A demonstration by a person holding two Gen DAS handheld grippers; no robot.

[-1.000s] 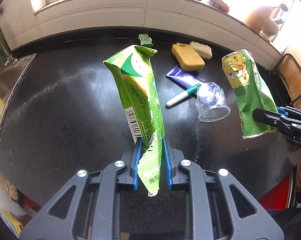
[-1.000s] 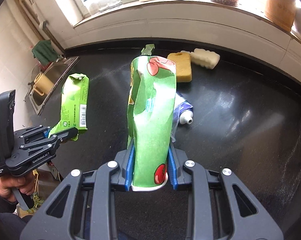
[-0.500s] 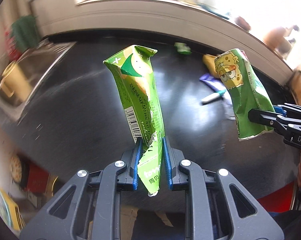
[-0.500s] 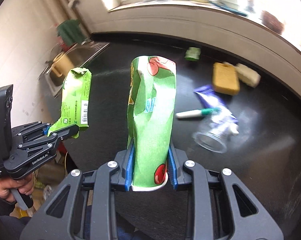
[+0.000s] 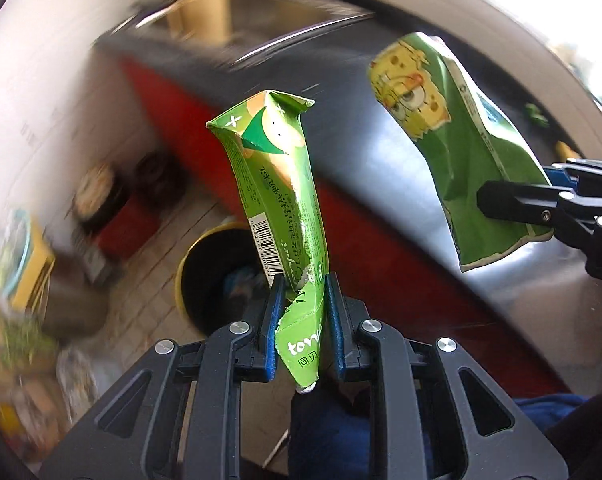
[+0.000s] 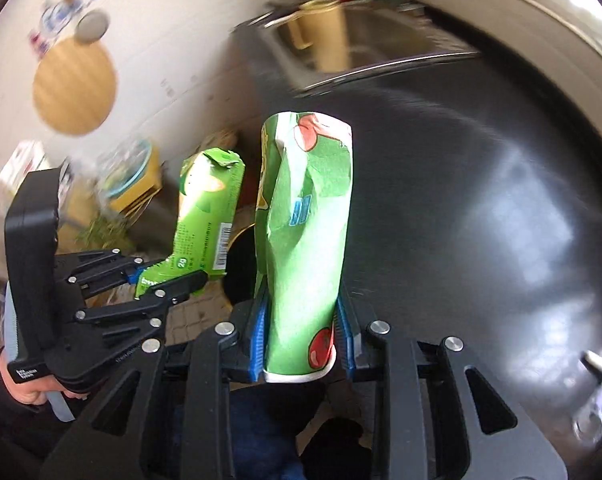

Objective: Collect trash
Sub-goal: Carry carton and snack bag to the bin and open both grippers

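Green crushed carton is clamped near its lower end between the blue pads of the left tongs, standing up out of the jaws, barcode side facing left. Right tongs pinched tight on a flattened green cartoon-print carton, also upright; in the left wrist view it hangs at upper right. Both cartons are off the black table and in the air. Yellow-rimmed bin with a dark inside sits on the tiled floor, directly behind the left carton in view. Background heavily motion-blurred. Sink is visible at the far table edge. A hand grips the left tool's handle.
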